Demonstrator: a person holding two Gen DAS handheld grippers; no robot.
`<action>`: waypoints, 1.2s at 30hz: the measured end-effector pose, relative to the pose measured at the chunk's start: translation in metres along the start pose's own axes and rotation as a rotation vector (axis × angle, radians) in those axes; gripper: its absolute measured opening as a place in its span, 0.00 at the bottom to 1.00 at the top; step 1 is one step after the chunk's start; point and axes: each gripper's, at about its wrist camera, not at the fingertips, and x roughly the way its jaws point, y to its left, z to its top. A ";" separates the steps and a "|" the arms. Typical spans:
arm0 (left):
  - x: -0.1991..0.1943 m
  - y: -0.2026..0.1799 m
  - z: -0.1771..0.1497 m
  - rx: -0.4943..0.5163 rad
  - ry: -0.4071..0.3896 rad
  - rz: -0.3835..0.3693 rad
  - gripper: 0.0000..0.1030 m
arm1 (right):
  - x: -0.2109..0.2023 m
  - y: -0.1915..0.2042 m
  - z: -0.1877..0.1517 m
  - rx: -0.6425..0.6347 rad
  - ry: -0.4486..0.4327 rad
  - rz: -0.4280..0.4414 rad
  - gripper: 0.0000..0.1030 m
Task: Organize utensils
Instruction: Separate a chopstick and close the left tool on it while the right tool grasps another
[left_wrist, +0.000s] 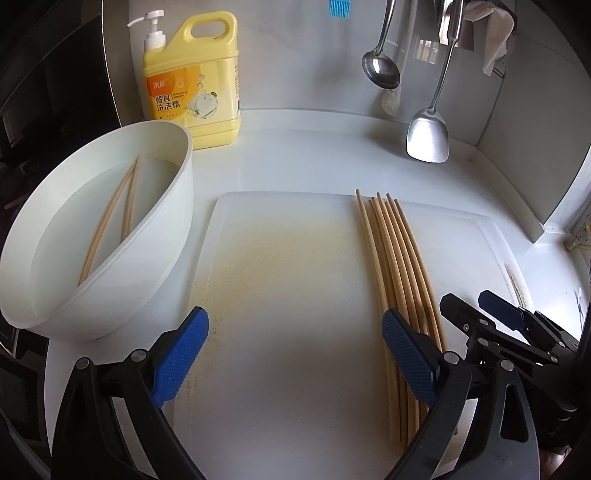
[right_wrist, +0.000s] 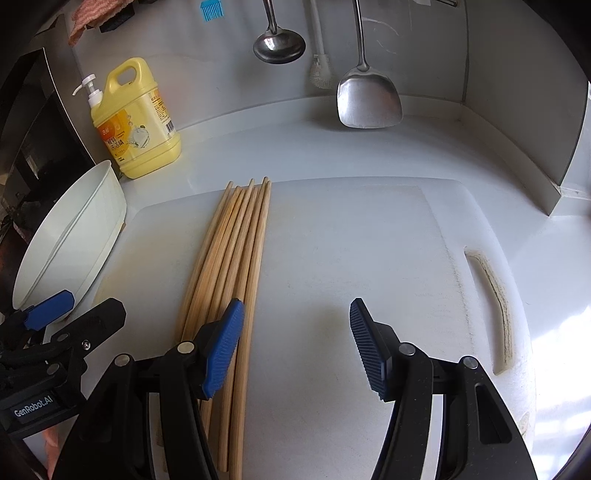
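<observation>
Right wrist: chopsticks lie lengthwise, tips fwd.

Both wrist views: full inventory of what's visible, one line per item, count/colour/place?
chopsticks on board: about seven, light wood, bundled lengthwise on the cutting board
chopsticks in basin: two, light wood, lying in the water
basin: one, white, left of the board
cutting board: one, white, centre of counter
detergent bottle: one, yellow, white pump, behind the basin
ladle: one, steel, hanging on back wall
spatula: one, steel, hanging right of the ladle
brush: one, blue, top edge of wall
left claw: one, black with blue pads, open over the board
right claw: one, black with blue pads, open, empty
</observation>
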 end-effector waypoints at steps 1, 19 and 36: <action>0.002 0.000 0.000 0.001 0.002 0.000 0.90 | 0.001 0.001 0.000 -0.002 0.000 -0.008 0.56; 0.018 0.003 0.005 -0.001 0.021 -0.013 0.90 | 0.006 0.015 0.000 -0.112 -0.010 -0.097 0.56; 0.029 -0.012 0.006 0.019 0.036 -0.028 0.90 | 0.007 -0.018 0.004 -0.080 -0.014 -0.132 0.55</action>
